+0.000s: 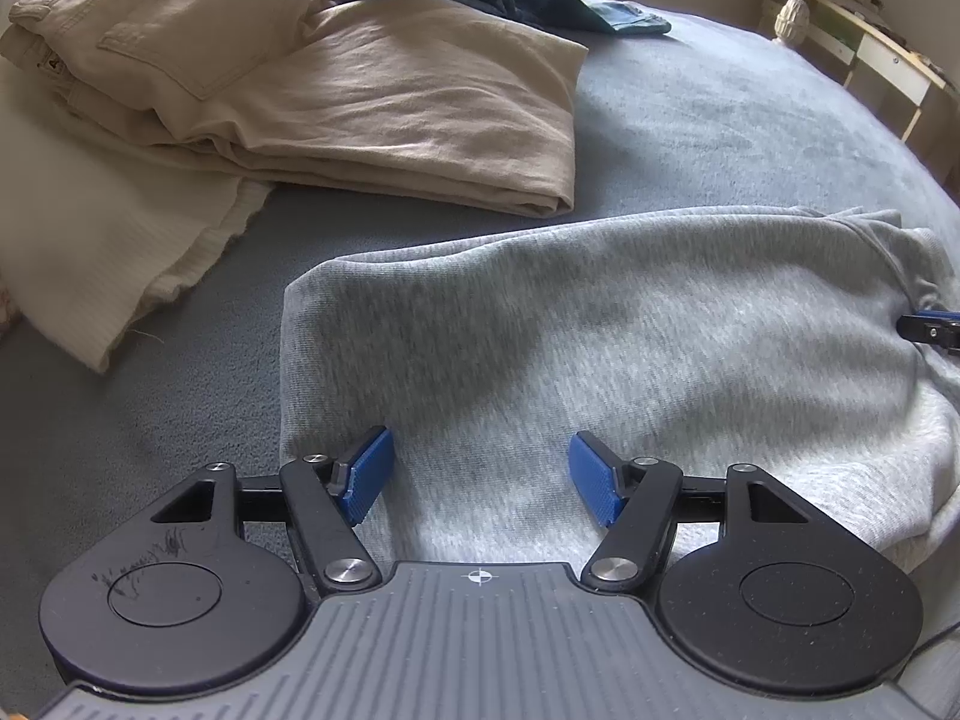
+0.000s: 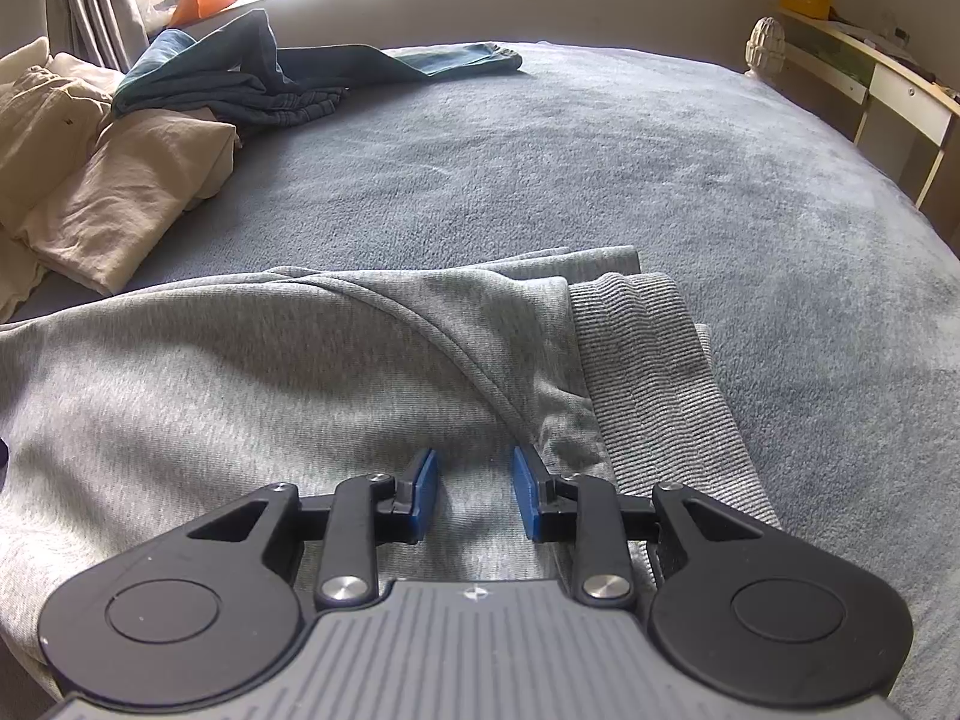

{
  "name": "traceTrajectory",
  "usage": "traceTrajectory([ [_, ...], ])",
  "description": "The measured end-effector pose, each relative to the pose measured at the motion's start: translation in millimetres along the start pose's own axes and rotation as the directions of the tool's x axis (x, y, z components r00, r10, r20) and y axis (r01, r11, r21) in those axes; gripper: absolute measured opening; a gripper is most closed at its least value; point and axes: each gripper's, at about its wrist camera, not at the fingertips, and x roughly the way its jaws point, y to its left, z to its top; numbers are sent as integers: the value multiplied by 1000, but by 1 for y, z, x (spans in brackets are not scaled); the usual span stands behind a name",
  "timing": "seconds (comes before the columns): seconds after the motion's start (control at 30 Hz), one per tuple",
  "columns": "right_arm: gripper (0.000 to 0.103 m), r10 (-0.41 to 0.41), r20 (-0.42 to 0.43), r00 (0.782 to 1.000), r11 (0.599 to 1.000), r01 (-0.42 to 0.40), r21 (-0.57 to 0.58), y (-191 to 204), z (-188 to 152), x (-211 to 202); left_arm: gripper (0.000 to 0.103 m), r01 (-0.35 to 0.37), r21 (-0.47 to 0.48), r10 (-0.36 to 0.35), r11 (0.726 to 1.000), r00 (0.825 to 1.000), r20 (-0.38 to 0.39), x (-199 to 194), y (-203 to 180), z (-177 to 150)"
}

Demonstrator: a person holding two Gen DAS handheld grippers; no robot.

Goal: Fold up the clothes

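Grey sweatshirt (image 1: 600, 348) under both your grippers, neither one gripping it.

Your left gripper (image 1: 480, 474) hangs over the near left part of the sweatshirt with its blue pads spread wide and bare cloth showing between them — released, nothing pinched. Your right gripper (image 2: 474, 492) sits near the ribbed hem (image 2: 648, 384) at the other end, jaws narrower but still parted, again with only flat fabric in the gap (no bunching, so it reads as unclenched too). The sweatshirt lies already doubled on the blue blanket (image 2: 600, 150), its long edges squared, which suggests you are placed at each end to take the next fold across. Off to the left, the beige trousers (image 1: 360, 96) sit folded, probably the finished pile — the jeans (image 2: 252, 78) behind them look unfolded.
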Motion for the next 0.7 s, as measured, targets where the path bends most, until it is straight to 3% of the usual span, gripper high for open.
traceTrajectory([
  [0.7, 30, 2, -3, 1000, 1000, -2, 6, 0, 1, 0, 66, -6, 6, 6, 1000, 1000, -2, 1, -1, -1],
])
